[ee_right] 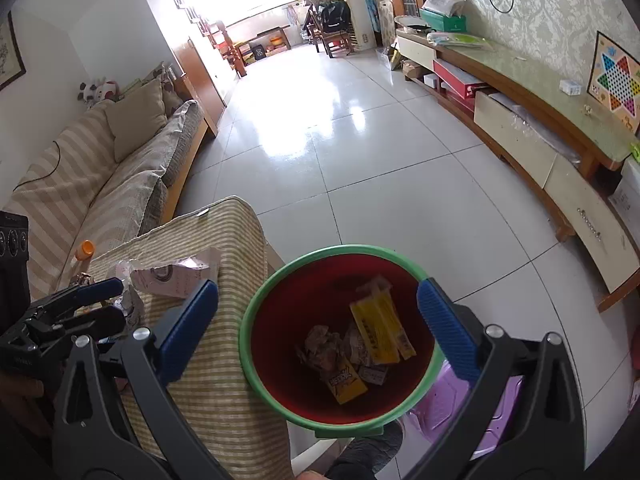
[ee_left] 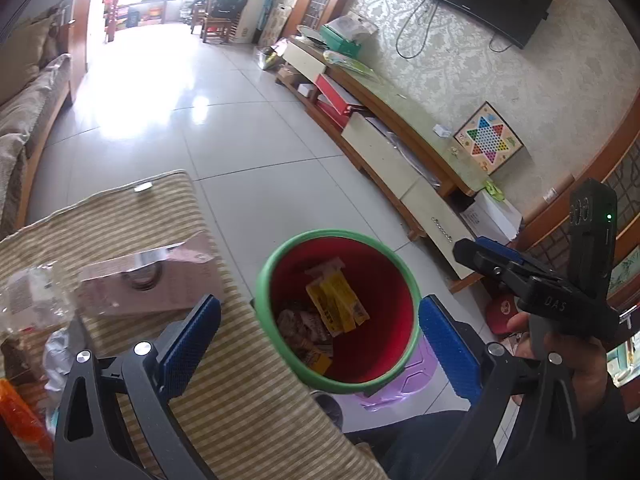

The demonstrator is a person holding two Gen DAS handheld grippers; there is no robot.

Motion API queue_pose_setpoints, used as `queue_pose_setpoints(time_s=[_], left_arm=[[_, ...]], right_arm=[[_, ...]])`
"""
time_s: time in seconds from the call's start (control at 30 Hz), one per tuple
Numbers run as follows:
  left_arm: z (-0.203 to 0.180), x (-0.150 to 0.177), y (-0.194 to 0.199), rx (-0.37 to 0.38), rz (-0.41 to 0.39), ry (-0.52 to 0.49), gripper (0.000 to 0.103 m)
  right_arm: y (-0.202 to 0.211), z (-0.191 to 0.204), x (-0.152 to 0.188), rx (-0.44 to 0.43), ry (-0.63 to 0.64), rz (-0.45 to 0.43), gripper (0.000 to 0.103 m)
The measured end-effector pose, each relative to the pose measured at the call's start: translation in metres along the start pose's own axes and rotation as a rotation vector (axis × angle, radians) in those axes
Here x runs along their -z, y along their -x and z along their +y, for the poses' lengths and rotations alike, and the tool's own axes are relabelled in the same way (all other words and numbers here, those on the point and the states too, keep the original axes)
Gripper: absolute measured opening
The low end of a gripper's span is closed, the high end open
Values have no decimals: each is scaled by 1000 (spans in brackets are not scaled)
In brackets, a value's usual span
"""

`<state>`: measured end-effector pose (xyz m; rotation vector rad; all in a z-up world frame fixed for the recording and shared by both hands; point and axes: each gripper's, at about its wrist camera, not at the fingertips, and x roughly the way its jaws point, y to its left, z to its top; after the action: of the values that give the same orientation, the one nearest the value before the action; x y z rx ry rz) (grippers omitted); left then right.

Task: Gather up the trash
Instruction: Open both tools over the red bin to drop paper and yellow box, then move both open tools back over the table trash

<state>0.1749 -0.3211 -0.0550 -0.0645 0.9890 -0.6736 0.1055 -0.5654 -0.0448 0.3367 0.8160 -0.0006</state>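
Observation:
A red bin [ee_left: 380,280] [ee_right: 304,292] with a green rim stands beside the striped-cloth table [ee_left: 240,400] [ee_right: 224,380]. Inside it lie yellow boxes [ee_left: 340,300] [ee_right: 380,332] and crumpled wrappers [ee_left: 300,324] [ee_right: 324,348]. My left gripper [ee_left: 320,344] [ee_right: 112,300] is open and empty at the table's edge next to the bin. Above the bin my right gripper [ee_right: 318,330] [ee_left: 480,250] also stands open, with nothing between its blue pads. On the cloth rest a pink packet [ee_left: 160,280] [ee_right: 176,276] and a clear plastic wrapper [ee_left: 32,296].
A purple stool [ee_left: 400,384] [ee_right: 460,408] sits under the bin. An orange-capped bottle [ee_right: 85,250] stands at the table's far left. A sofa [ee_right: 100,168] runs along the left wall, a long low cabinet [ee_right: 540,120] along the right, with tiled floor [ee_right: 340,140] between.

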Motion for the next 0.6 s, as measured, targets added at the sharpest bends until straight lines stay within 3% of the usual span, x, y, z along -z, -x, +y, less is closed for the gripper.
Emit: queue_pose_setpoints(time_s=[0.3, 0.6], left_arm=[[36, 22, 57, -89, -43, 47, 95], [93, 69, 122, -171, -75, 142, 95]], right_arm=[[14, 56, 7, -16, 64, 1, 98], [21, 128, 23, -54, 143, 13, 98]])
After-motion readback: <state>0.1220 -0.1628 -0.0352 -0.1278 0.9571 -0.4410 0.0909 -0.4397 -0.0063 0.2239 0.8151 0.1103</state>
